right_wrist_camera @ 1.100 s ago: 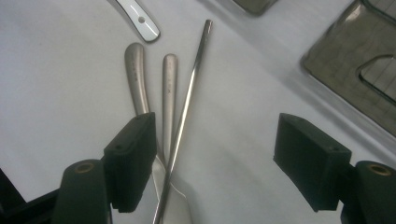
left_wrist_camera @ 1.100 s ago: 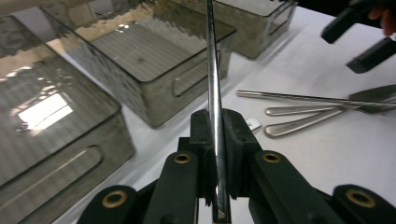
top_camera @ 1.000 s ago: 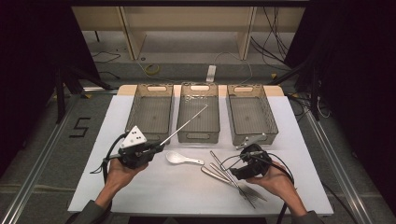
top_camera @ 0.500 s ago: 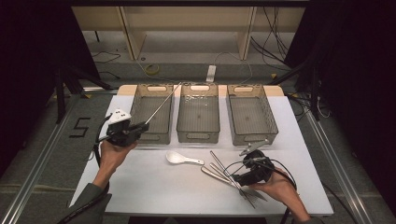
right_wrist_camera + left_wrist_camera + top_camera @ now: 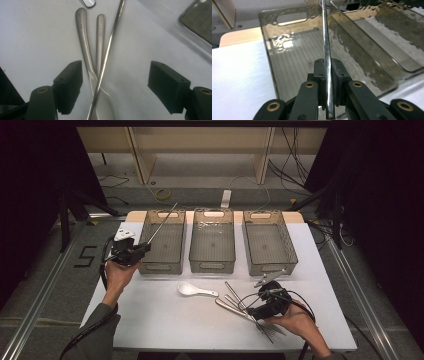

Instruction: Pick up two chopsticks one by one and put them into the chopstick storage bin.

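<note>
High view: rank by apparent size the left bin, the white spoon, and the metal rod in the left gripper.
1. Left bin: largest by far.
2. Metal rod: long but very thin, held tilted up over the bin by the left gripper, so nearer the camera; its length may be overstated.
3. White spoon: shortest, though wider than the rod.

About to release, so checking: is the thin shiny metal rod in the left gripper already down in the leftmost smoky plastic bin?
Not yet. Left gripper clamps the metal rod, slanting above the leftmost bin.
</note>
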{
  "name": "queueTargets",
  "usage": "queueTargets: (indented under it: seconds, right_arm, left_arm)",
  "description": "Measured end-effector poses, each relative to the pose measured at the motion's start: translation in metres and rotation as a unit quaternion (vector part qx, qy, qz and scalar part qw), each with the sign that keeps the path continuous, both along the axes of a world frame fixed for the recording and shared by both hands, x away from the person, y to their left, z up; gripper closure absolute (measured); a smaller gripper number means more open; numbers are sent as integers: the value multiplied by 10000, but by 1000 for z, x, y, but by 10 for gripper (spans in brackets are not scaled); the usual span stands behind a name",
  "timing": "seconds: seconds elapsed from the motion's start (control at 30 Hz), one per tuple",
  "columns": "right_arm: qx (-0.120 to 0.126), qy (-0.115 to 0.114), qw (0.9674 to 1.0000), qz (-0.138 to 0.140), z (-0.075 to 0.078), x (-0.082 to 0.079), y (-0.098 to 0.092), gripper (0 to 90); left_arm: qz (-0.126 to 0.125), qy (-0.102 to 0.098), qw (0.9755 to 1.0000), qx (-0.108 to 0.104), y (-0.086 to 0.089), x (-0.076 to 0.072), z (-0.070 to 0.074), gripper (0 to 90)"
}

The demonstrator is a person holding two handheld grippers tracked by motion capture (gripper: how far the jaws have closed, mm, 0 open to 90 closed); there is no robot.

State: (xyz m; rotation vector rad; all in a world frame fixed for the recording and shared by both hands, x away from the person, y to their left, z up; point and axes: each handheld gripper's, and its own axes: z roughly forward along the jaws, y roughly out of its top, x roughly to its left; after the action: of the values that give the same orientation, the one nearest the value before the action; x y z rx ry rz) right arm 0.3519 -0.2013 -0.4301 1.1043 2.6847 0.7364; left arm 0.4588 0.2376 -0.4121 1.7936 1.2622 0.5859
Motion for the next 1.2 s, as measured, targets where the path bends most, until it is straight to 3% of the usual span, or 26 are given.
queueTargets:
  seconds: [0.33, 0.5, 0.63, 0.77, 0.9, 1.2]
  right_arm:
    - [44, -3, 10000, 13, 2, 0, 1, 283]
    - [64, -2, 10000, 21, 2, 1, 1, 283]
    - [71, 9, 10000, 36, 3, 0, 1, 283]
    - [68, 14, 10000, 33, 3, 1, 1, 283]
    - [71, 11, 10000, 20, 4, 1, 1, 283]
    - [-108, 69, 9999, -19, 7, 4, 2, 320]
  left_arm:
    - [260, 255, 9993, -41, 6, 10, -6, 828]
    - [359, 359, 9987, 58, 6, 14, -6, 826]
    - [385, 538, 9978, -41, 7, 17, -10, 818]
    - [459, 561, 9971, -243, 9, 17, -8, 604]
    - [381, 602, 9964, -461, 7, 14, -3, 434]
    - [-157, 403, 9977, -513, -14, -7, 11, 270]
